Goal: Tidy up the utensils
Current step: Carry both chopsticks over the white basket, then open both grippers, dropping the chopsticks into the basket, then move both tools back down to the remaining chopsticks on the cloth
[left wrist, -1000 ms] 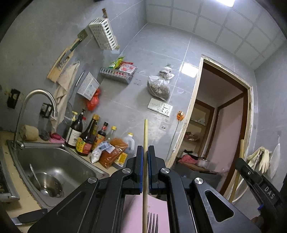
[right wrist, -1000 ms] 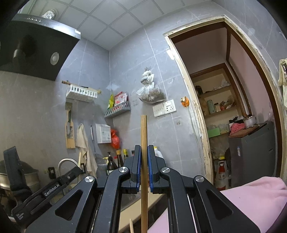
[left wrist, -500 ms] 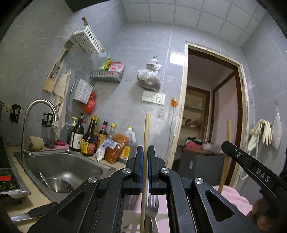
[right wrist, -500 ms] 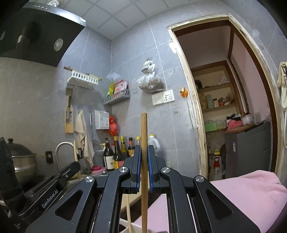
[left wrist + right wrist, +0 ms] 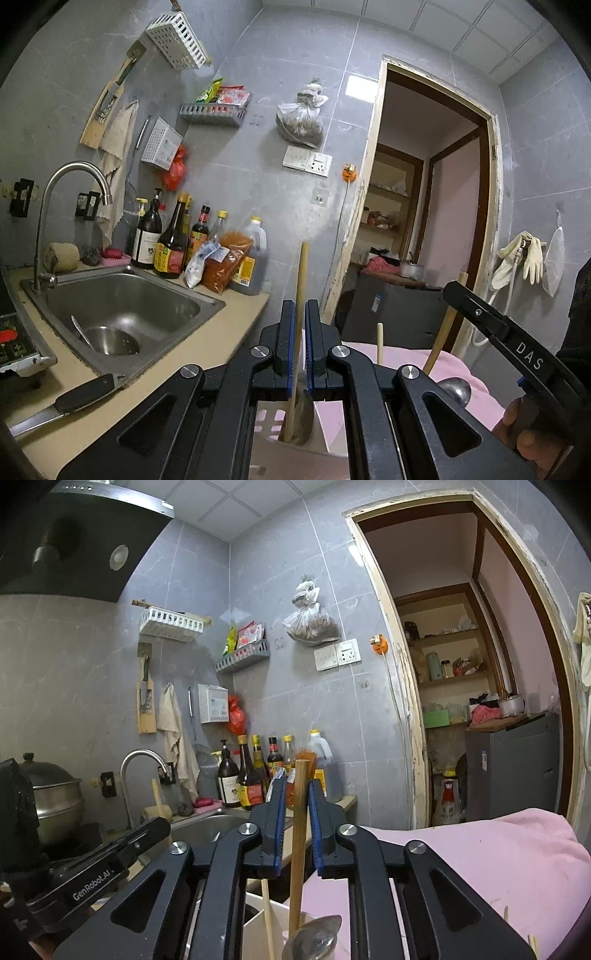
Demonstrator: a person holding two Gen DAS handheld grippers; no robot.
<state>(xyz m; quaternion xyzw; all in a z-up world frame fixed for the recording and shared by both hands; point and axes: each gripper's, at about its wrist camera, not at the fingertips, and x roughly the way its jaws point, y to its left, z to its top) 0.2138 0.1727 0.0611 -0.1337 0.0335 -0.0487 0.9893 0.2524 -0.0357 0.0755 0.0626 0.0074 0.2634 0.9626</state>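
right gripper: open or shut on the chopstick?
Open. The right gripper shows a gap on both sides of the chopstick, whose lower end sits in the holder.

Sink (image 5: 122, 295) set in worktop (image 5: 207, 343), faucet (image 5: 55, 206) at its left rim, bottles (image 5: 173, 243) behind it along wall, knife (image 5: 62, 402) on worktop before sink, utensil holder (image 5: 295, 435) right of worktop, wooden stick (image 5: 297, 332) standing in holder, doorway (image 5: 432, 206) to the right.

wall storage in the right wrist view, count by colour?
White baskets: 2
Grey rack: 1
Total: 3
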